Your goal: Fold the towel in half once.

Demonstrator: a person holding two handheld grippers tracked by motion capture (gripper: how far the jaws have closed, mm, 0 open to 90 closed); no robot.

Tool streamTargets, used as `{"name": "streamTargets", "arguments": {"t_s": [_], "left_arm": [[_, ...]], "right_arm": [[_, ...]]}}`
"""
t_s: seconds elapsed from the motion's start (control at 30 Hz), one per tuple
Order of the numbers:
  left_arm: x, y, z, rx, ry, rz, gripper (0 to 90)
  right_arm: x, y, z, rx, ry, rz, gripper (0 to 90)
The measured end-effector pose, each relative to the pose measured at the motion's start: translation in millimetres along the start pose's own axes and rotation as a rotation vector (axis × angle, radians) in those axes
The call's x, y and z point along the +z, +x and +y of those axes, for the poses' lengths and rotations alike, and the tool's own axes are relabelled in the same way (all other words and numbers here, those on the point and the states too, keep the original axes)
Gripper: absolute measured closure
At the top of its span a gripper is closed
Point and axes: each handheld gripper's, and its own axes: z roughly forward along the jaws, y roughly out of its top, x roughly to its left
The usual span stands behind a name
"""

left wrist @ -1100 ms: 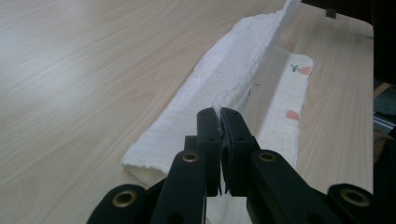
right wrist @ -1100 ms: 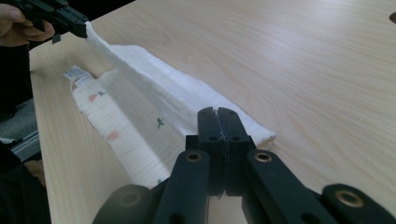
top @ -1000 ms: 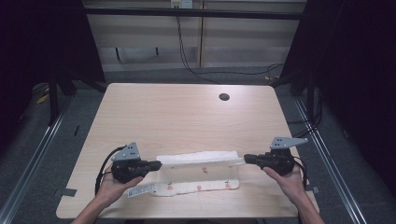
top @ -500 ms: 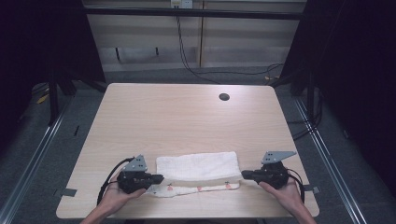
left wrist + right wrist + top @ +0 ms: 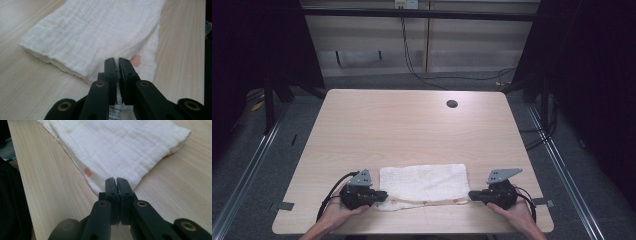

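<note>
High view: a white folded cloth (image 5: 424, 183) is being laid flat near the table's (image 5: 412, 125) near edge, its long axis running left to right, its short ends pointing at the two grippers. A thinner lower layer with small reddish marks is being shown along its near side. The cloth's near left corner is being pinched by the left gripper (image 5: 382, 196), whose jaws are nearly closed on the fabric after just easing slightly apart. The near right corner is being pinched likewise by the right gripper (image 5: 472, 196), its jaws also just loosened a little.
</note>
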Motion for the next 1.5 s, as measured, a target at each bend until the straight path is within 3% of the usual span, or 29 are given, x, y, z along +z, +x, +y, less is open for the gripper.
{"name": "streamTargets", "arguments": {"t_s": [0.03,0.2,0.33,0.5,0.57,0.67,0.8,0.93,1.13,1.2,1.3,1.43,1.5], "left_arm": [[0.5,-0.1,0.1,-0.001,-0.001,-0.011,84.4],[-0.6,-5.4,3.5,0.018,0.005,-0.019,77.5],[-8.6,-4.2,4.3,-0.022,-0.033,-0.057,65.3],[-18.4,2.1,6.9,-0.054,-0.075,-0.024,59.5],[-21.2,3.4,9.4,-0.048,-0.079,0.002,55.9],[-22.1,6.1,12.6,-0.039,-0.075,0.026,51.1],[-17.4,17.5,20.7,-0.049,-0.047,0.054,51.4],[-10.5,27.3,33.7,0.001,0.016,0.068,53.3],[0.5,46.0,40.0,-0.034,0.025,0.084,52.7],[6.9,47.7,39.2,-0.030,0.042,0.107,53.4],[12.4,48.6,41.4,-0.021,0.077,0.091,52.0],[13.3,54.7,46.3,-0.035,0.053,0.115,52.0],[16.1,57.3,47.3,-0.034,0.062,0.122,52.9]], "right_arm": [[0.4,1.6,-0.5,-0.006,0.005,-0.012,86.2],[-3.4,3.1,-2.7,0.018,-0.030,0.021,83.3],[-7.8,3.5,-2.3,0.016,-0.050,0.030,75.4],[-12.0,4.8,1.2,0.010,-0.070,0.030,68.0],[-13.5,4.5,5.0,0.012,-0.090,0.038,63.9],[-12.7,5.0,13.6,-0.016,-0.083,-0.003,58.8],[4.4,6.6,31.1,-0.033,-0.057,0.017,58.3],[27.5,13.7,52.2,-0.064,-0.047,0.051,58.4],[63.1,22.6,80.1,-0.105,0.003,0.099,58.9],[72.3,25.9,84.7,-0.120,0.012,0.106,60.4],[86.6,36.0,90.2,-0.152,0.044,0.134,59.0],[99.3,48.8,99.3,-0.183,0.047,0.161,57.8],[106.5,55.0,101.0,-0.194,0.049,0.165,57.2]]}}
